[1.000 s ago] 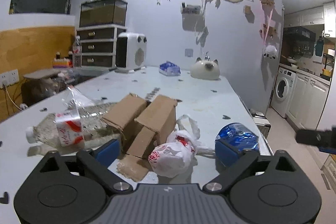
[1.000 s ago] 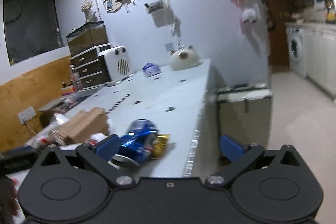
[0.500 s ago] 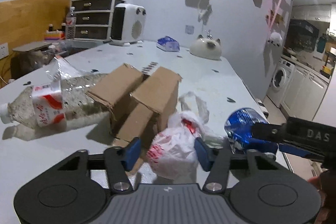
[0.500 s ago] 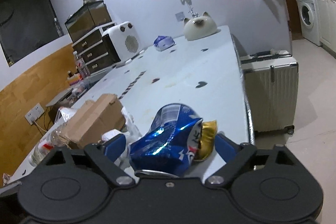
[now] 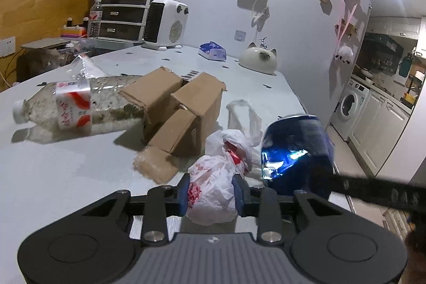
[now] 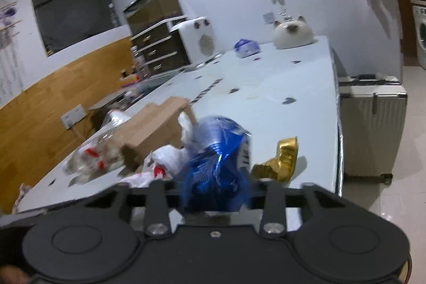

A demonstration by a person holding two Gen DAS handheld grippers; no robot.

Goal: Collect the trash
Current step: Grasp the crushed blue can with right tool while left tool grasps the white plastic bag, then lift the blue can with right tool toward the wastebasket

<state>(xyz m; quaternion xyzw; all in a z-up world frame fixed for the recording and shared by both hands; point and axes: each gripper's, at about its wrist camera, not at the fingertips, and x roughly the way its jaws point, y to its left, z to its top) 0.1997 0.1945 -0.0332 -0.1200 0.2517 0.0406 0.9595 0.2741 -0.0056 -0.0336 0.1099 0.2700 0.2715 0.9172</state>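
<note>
Trash sits in a loose cluster at the near end of the pale counter [image 5: 53, 172].

Left wrist view: left gripper [image 5: 211, 190] has just been closing, and its blue fingers [image 5: 183, 193] now pinch a crumpled white plastic bag [image 5: 213, 193] with red print from both sides. Bag rests on the counter. Just behind it, a brown cardboard box [image 5: 183, 108] with flaps open. Left of the box, a crushed clear plastic bottle [image 5: 74, 105] lies on its side, red-and-white label, white cap pointing left. Right of the bag, touching it, a crushed blue can [image 5: 295, 148]; the black arm of the other tool crosses in front of the can, blurred. Far end of counter: white heater [image 5: 166, 24], cat-shaped ornament [image 5: 258, 61].

Right wrist view: blurred. Right gripper [image 6: 214, 197] has also just been closing and now clamps the blue can [image 6: 218, 164] between its fingers; the pads themselves are hidden behind the can. Can is at the counter's near right edge. Right of it, apart, a crumpled gold wrapper [image 6: 279, 161] on the counter. Left of the can, the white bag [image 6: 165, 161], then the box [image 6: 154, 127] and the bottle [image 6: 93, 156]. White suitcase [image 6: 372, 129] stands on the floor beside the counter.
</note>
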